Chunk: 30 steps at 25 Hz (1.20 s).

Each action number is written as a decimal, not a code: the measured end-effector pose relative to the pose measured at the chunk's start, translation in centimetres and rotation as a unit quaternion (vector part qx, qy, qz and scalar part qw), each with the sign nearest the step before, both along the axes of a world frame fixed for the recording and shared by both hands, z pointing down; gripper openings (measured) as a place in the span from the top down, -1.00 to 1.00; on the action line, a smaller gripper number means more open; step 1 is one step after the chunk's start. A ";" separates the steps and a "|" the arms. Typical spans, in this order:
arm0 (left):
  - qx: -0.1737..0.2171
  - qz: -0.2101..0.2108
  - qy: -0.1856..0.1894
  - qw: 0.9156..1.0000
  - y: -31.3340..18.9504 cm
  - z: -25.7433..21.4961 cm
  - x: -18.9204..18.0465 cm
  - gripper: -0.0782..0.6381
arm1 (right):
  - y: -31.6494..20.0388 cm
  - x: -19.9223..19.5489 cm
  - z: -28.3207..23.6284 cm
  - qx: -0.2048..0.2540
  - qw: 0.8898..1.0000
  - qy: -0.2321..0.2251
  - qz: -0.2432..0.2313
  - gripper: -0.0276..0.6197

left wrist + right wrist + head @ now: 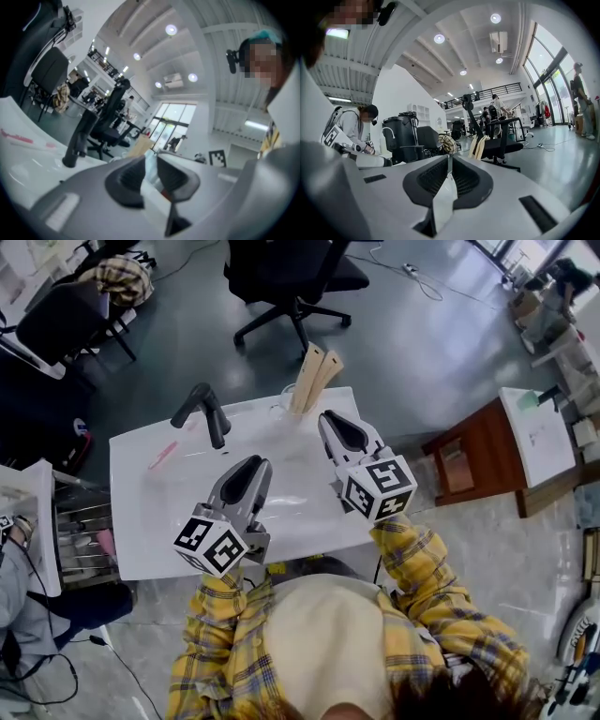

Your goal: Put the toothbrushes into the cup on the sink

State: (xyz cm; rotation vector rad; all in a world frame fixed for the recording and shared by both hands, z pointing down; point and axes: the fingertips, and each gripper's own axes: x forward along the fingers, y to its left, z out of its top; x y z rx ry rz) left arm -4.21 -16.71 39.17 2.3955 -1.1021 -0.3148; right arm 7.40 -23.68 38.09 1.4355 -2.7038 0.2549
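A white sink (281, 521) carries a black faucet (206, 413) and, at its back edge, a clear cup (284, 401). Two tan toothbrush packs (315, 379) stand tilted in that cup. A pink toothbrush (162, 456) lies flat on the sink's left part; in the left gripper view the pink toothbrush (16, 137) lies left of the faucet (79, 138). My left gripper (261, 463) hovers over the basin, its jaws apart with nothing between them (151, 157). My right gripper (328, 418) hangs just short of the cup, jaws together and empty (450, 159).
A black office chair (291, 277) stands behind the sink. A wooden side table (478, 456) is at the right, a metal rack (84, 521) at the left. Another person's arm (11, 540) shows at the left edge.
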 end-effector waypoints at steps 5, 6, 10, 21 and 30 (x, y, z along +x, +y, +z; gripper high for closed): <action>0.012 -0.016 -0.006 1.000 0.2 -0.4 -0.4 0.61 | 1.8 -0.3 -0.1 -0.008 1.000 -0.002 -0.009 0.82; 0.014 -0.018 -0.007 1.000 0.2 -0.5 -0.5 0.61 | 2.0 -0.3 -0.1 -0.010 1.000 -0.001 -0.009 0.82; 0.019 -0.033 -0.017 0.999 0.3 -0.8 -0.8 0.63 | 2.8 -0.4 0.4 -0.020 1.000 -0.003 -0.012 0.83; 0.029 -0.072 -0.081 0.994 0.3 -0.3 -1.9 0.70 | 4.5 -1.0 1.5 -0.031 0.999 0.002 -0.027 0.85; 0.023 -0.098 -0.132 0.986 0.8 0.5 -2.6 0.70 | 5.2 -0.6 1.6 -0.044 0.999 -0.007 -0.019 0.87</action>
